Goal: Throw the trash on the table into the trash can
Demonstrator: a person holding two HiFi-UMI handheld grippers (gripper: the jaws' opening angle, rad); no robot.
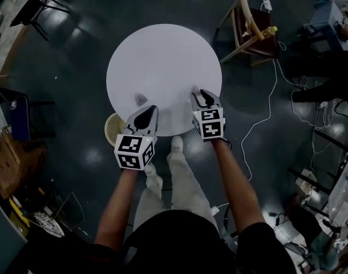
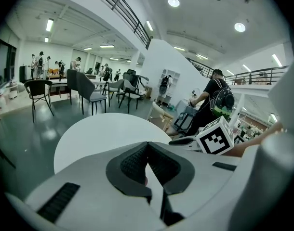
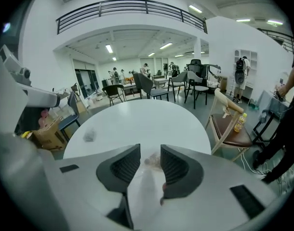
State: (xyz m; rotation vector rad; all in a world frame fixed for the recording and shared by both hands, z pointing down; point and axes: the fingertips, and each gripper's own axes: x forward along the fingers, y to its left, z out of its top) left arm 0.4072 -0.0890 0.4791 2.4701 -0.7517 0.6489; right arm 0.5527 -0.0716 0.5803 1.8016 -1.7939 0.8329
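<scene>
On the round white table (image 1: 162, 56) lies a small grey crumpled scrap (image 1: 141, 99), just ahead of my left gripper (image 1: 151, 108). That gripper's jaws meet at their tips (image 2: 147, 146), shut on nothing. My right gripper (image 1: 198, 94) hovers over the table's near right edge. In the right gripper view its jaws (image 3: 150, 150) stand apart, open. A pale, clear crumpled scrap (image 3: 152, 161) lies on the table in the gap between them, with no pad pressing on it. The grey scrap (image 3: 89, 136) shows far left there. A woven trash can (image 1: 113, 128) stands on the floor under the table's near left edge.
A wooden chair (image 1: 251, 27) with a yellow bottle (image 1: 269, 31) on its seat stands right of the table. White cables (image 1: 265, 107) trail over the dark floor on the right. A cardboard box (image 3: 48, 131) sits left of the table. A person with a backpack (image 2: 214, 100) stands beyond it.
</scene>
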